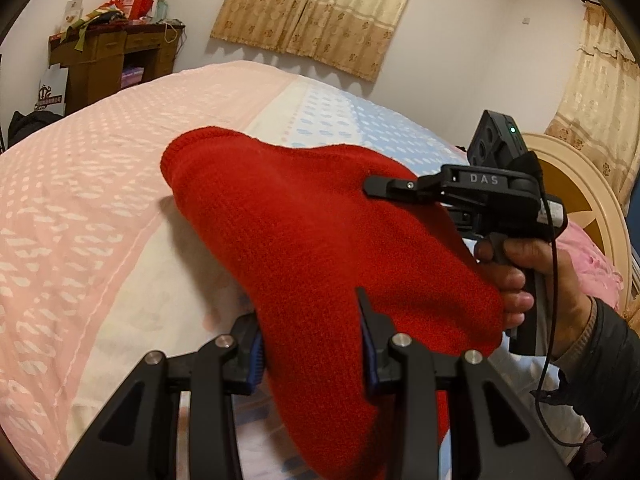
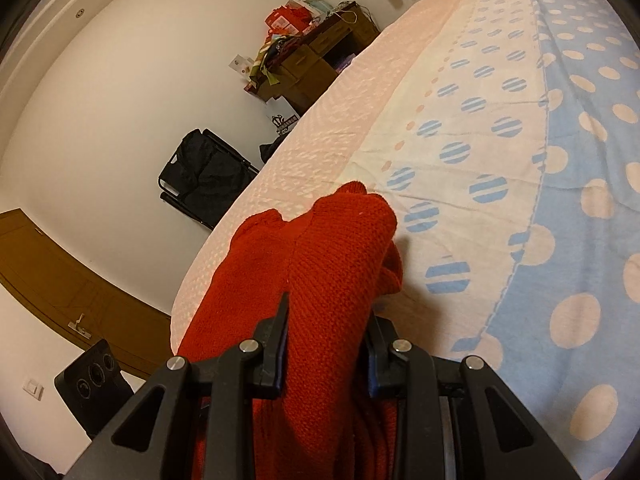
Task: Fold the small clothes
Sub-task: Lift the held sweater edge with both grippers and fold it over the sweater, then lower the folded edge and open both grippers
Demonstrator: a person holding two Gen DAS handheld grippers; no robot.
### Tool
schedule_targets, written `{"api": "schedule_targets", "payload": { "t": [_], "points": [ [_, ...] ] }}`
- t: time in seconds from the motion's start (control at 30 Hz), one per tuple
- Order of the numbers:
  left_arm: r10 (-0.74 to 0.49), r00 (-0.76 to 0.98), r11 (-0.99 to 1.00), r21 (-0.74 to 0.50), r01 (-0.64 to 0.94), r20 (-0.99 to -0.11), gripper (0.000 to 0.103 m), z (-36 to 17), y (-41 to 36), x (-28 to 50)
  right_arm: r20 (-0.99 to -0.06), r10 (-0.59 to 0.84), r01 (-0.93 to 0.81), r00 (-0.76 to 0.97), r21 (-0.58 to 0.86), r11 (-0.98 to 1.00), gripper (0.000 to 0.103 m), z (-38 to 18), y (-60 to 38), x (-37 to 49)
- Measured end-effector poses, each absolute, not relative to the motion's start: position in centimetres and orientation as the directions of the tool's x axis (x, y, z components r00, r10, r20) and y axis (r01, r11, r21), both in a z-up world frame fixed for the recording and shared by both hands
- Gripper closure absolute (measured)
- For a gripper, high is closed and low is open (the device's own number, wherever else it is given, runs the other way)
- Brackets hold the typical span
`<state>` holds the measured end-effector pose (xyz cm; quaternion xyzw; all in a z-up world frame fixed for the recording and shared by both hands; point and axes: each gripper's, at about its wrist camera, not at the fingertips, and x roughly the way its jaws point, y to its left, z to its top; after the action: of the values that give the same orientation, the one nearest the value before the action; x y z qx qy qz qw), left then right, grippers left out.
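Note:
A red knitted garment (image 1: 312, 236) hangs above the bed, held up between both grippers. My left gripper (image 1: 312, 340) is shut on the garment's near edge. In the left wrist view my right gripper (image 1: 374, 186) comes in from the right, a hand on its handle, with its fingers against the garment's far side. In the right wrist view my right gripper (image 2: 326, 340) is shut on the red garment (image 2: 332, 256), which bunches up between its fingers and drapes forward over the bed.
The bed (image 1: 80, 184) has a pink, cream and blue dotted cover (image 2: 540, 160). A wooden headboard (image 1: 580, 192) is at the right. A cluttered brown desk (image 1: 112, 56) stands against the far wall, and a black folding chair (image 2: 200, 176) stands beside the bed.

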<state>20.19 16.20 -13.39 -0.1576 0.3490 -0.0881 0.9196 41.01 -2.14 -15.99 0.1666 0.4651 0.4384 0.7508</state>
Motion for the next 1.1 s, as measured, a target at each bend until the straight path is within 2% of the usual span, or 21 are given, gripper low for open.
{"api": "schedule_targets", "payload": {
  "t": [0.63, 0.73, 0.83, 1.1],
  "points": [
    [-0.295, 0.743, 0.92, -0.388, 0.051, -0.602, 0.063, -14.4, 17.2, 20.1, -0.608, 0.773, -0.502, 0.18, 0.619, 0.604, 0.071, -16.8, -1.6, 41.0],
    [-0.294, 0.743, 0.918, -0.393, 0.045, -0.601, 0.06, -14.6, 17.6, 20.2, -0.618, 0.765, -0.508, 0.182, 0.607, 0.611, 0.069, -16.7, -1.4, 41.0],
    [-0.285, 0.741, 0.92, -0.391, 0.033, -0.608, 0.05, -14.8, 17.7, 20.0, -0.618, 0.763, -0.507, 0.191, 0.603, 0.615, 0.067, -16.2, -1.6, 40.6],
    [-0.263, 0.741, 0.927, -0.375, 0.017, -0.617, 0.044, -14.5, 18.0, 18.3, -0.612, 0.732, -0.552, 0.3, 0.514, 0.657, 0.061, -13.6, -3.8, 37.6]
  ]
}}
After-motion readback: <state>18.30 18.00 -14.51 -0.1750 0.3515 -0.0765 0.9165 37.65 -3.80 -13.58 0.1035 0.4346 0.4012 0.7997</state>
